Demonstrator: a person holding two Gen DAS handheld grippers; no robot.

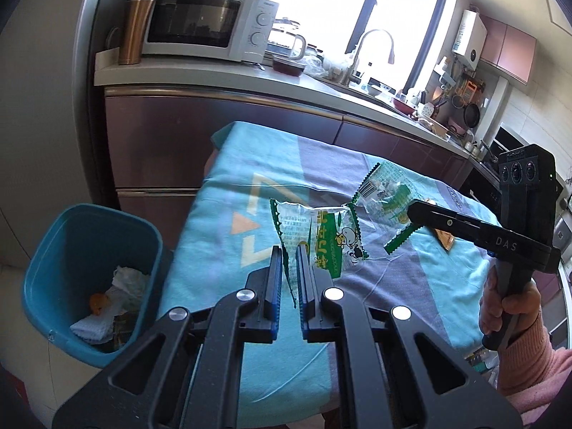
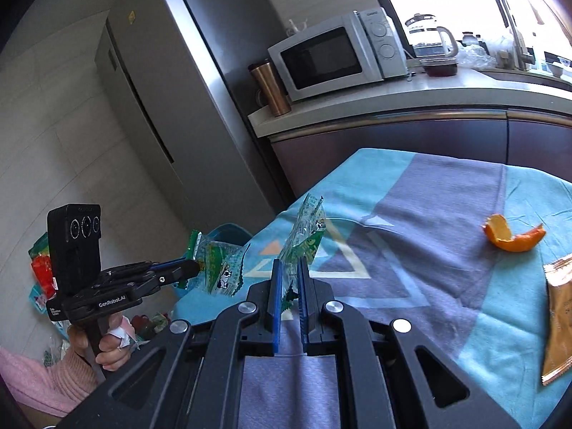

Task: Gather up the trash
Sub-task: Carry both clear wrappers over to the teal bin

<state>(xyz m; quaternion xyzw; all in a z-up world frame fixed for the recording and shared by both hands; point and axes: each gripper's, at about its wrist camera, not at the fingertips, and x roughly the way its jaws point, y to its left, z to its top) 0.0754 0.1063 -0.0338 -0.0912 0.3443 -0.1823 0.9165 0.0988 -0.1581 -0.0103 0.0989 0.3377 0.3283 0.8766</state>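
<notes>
My left gripper (image 1: 289, 254) is shut on a clear green-and-white snack wrapper (image 1: 318, 236) with a cow picture, held above the blue and purple tablecloth (image 1: 221, 221). It also shows in the right wrist view (image 2: 221, 268), in the left gripper (image 2: 195, 268). My right gripper (image 2: 289, 268) is shut on a second green wrapper (image 2: 307, 232) that stands up between its fingers. In the left wrist view this wrapper (image 1: 382, 189) hangs at the right gripper (image 1: 411, 211). A teal trash bin (image 1: 89, 286) with tissues inside stands left of the table.
An orange peel (image 2: 511, 236) and a gold snack packet (image 2: 557, 314) lie on the cloth at the right. Behind are a counter (image 1: 214, 75) with a microwave (image 1: 207, 21), a copper tumbler (image 1: 134, 28) and a sink. A fridge (image 2: 171, 82) stands at the left.
</notes>
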